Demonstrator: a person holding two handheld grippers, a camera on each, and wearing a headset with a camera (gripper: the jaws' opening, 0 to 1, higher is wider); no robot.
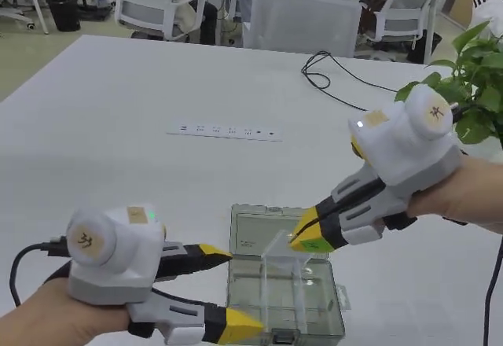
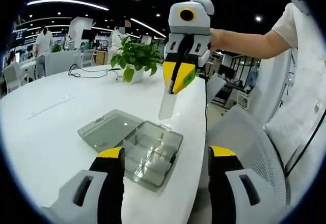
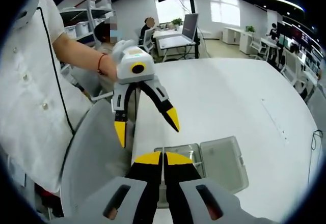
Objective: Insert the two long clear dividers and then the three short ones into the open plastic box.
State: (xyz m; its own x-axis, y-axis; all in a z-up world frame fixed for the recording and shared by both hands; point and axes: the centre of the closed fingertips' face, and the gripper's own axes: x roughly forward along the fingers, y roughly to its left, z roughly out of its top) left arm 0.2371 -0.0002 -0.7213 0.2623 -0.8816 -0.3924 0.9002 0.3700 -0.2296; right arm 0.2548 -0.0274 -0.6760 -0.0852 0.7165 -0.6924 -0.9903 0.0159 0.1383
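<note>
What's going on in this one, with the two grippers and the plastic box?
A person works with two hand-held grippers at a white table. The right gripper is shut on a clear divider and holds it just above the open plastic box, whose lid lies flat behind it. The left gripper is open and empty beside the box. Some dividers appear to stand inside; their number is unclear.

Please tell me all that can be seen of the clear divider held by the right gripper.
The divider is a thin, flat strip of clear plastic. The right gripper pinches its upper end between shut yellow-tipped jaws, so it hangs down, slightly tilted, above the open plastic box. Whether its lower end touches the box cannot be told.
</note>
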